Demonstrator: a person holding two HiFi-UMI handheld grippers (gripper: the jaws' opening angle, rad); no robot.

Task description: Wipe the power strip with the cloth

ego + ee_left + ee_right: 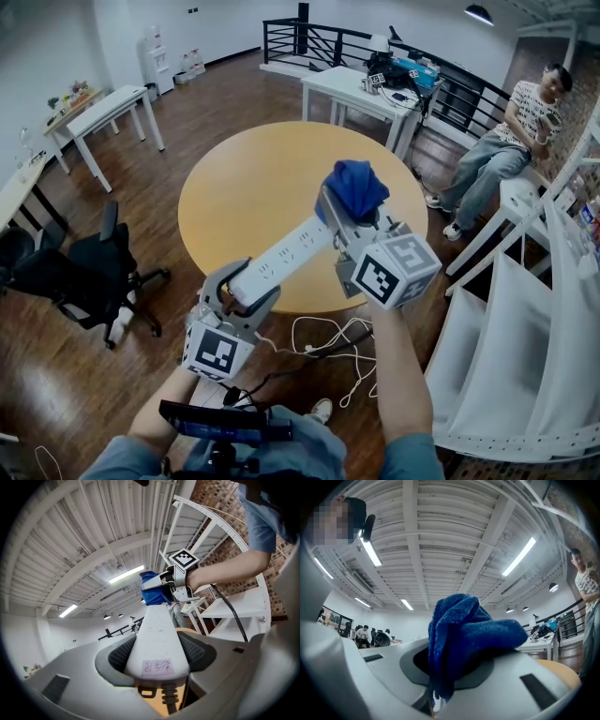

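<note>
A long white power strip [286, 258] is held up in the air above the round table. My left gripper [246, 292] is shut on its near, cord end, where the strip [158, 641] shows a small pink label between the jaws. My right gripper [349, 212] is shut on a bunched blue cloth [356, 188], which rests against the strip's far end. In the right gripper view the cloth [464, 634] fills the space between the jaws and hides the strip. The left gripper view shows the cloth [153, 588] and right gripper [165, 582] at the strip's far tip.
A round yellow table [272, 187] lies below the strip. The strip's cords [323, 342] trail on the wooden floor by my feet. A black office chair [89, 272] stands left, white shelving [511, 356] right, and a seated person [506, 150] at the back right.
</note>
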